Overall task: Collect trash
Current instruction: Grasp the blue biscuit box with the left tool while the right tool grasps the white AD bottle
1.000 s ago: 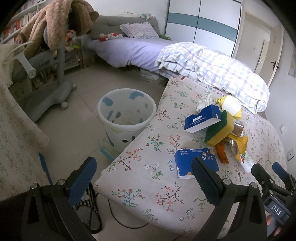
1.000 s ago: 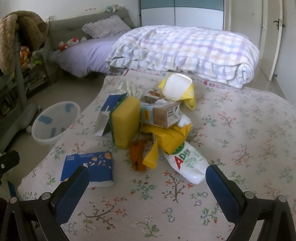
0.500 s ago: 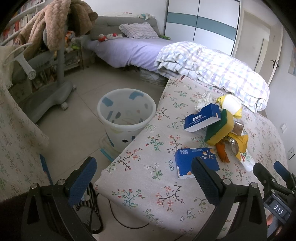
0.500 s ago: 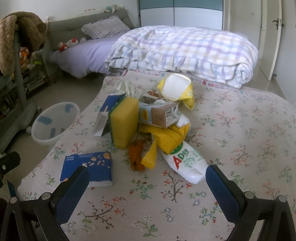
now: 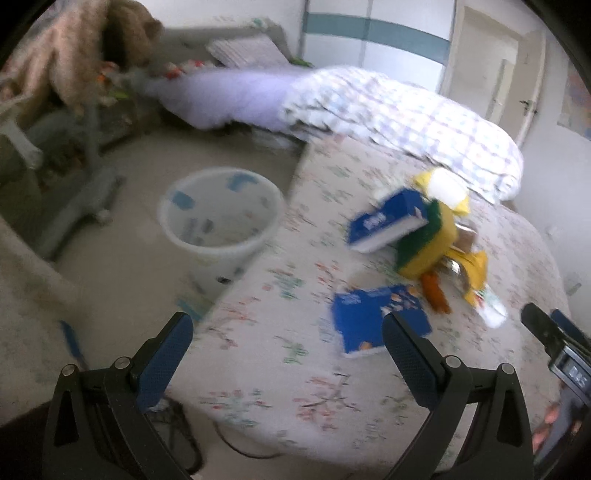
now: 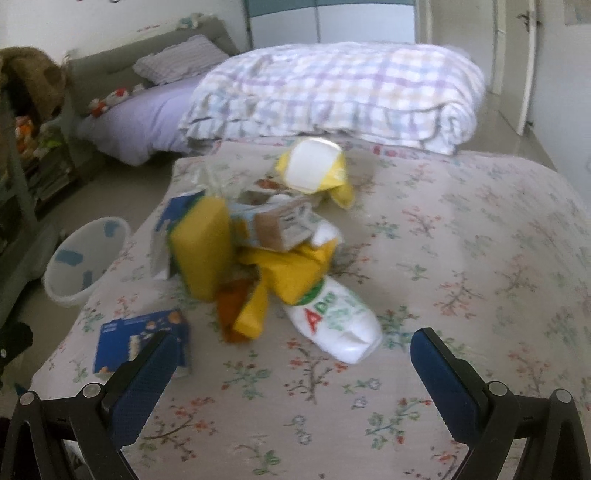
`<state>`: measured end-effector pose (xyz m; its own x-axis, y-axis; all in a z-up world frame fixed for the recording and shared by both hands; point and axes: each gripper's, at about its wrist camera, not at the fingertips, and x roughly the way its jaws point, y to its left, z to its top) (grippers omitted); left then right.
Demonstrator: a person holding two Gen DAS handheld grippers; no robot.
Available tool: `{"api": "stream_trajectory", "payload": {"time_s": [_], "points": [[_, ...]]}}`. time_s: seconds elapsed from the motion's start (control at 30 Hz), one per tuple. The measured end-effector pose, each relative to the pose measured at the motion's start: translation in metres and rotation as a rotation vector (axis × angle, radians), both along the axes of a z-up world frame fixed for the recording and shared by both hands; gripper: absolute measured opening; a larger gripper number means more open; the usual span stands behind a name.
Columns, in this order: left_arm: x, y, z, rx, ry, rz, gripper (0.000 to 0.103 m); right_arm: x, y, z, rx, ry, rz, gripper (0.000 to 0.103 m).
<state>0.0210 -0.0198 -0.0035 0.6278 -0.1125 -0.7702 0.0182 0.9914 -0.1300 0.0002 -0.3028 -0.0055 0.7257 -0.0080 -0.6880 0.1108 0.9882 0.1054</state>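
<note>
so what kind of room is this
Most likely a bedroom at home: a bed with a lilac sheet and pillow, a folded checked quilt, and wardrobe doors behind. Trash lies piled on a floral mattress.

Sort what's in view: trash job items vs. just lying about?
Job: white bin; flat blue box; yellow sponge; white pouch; yellow wrapper; small carton.

Lying about: plaid quilt; purple bed; brown blanket.
</note>
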Motion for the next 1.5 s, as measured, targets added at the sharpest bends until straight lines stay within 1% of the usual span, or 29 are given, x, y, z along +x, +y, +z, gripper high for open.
{"api": "stream_trajectory", "payload": {"time_s": [0.07, 0.1, 0.2, 0.3, 0.43, 0.53, 0.67, 0.77, 0.87, 1.03, 1.07, 1.27, 1.33, 1.37, 1.4, 1.47, 1.5], "points": [[0.013, -0.007, -0.008, -0.038, 0.05, -0.064, 0.103, 0.003, -0.008, -0.004, 0.024, 0.023, -0.02, 0.103], [0.018, -0.011, -0.012, -0.045, 0.068, -0.095, 0.103, 0.004, -0.014, -0.007, 0.038, 0.036, -0.03, 0.103], [0.036, -0.031, -0.023, -0.04, 0.119, -0.214, 0.103, 0.009, -0.026, -0.014, 0.049, 0.071, -0.068, 0.103], [0.049, -0.052, -0.031, 0.008, 0.162, -0.328, 0.103, 0.012, -0.036, -0.023, 0.063, 0.105, -0.097, 0.103], [0.059, -0.076, -0.042, 0.112, 0.197, -0.464, 0.103, 0.015, -0.045, -0.033, 0.079, 0.132, -0.109, 0.103], [0.065, -0.089, -0.051, 0.178, 0.212, -0.532, 0.103, 0.017, -0.052, -0.039, 0.08, 0.15, -0.114, 0.103], [0.073, -0.098, -0.062, 0.228, 0.219, -0.589, 0.103, 0.023, -0.057, -0.047, 0.09, 0.174, -0.109, 0.103], [0.081, -0.102, -0.071, 0.248, 0.233, -0.594, 0.101, 0.032, -0.058, -0.055, 0.081, 0.201, -0.087, 0.103], [0.087, -0.098, -0.072, 0.193, 0.235, -0.563, 0.098, 0.045, -0.058, -0.06, 0.058, 0.215, -0.076, 0.103], [0.088, -0.094, -0.067, 0.168, 0.202, -0.507, 0.078, 0.067, -0.051, -0.061, 0.003, 0.207, 0.002, 0.103], [0.089, -0.092, -0.066, 0.16, 0.197, -0.495, 0.077, 0.071, -0.048, -0.059, -0.016, 0.199, 0.025, 0.103], [0.086, -0.082, -0.063, 0.066, 0.194, -0.432, 0.076, 0.083, -0.032, -0.057, -0.097, 0.165, 0.117, 0.103], [0.083, -0.08, -0.063, 0.045, 0.189, -0.418, 0.071, 0.085, -0.027, -0.059, -0.112, 0.158, 0.139, 0.103], [0.083, -0.081, -0.062, 0.04, 0.187, -0.413, 0.07, 0.086, -0.024, -0.062, -0.114, 0.159, 0.15, 0.103], [0.081, -0.08, -0.062, 0.031, 0.185, -0.407, 0.068, 0.088, -0.023, -0.064, -0.118, 0.161, 0.154, 0.102], [0.076, -0.078, -0.06, 0.011, 0.183, -0.395, 0.068, 0.088, -0.018, -0.069, -0.139, 0.166, 0.164, 0.097], [0.074, -0.077, -0.061, 0.001, 0.183, -0.39, 0.068, 0.089, -0.017, -0.07, -0.147, 0.169, 0.165, 0.093]]}}
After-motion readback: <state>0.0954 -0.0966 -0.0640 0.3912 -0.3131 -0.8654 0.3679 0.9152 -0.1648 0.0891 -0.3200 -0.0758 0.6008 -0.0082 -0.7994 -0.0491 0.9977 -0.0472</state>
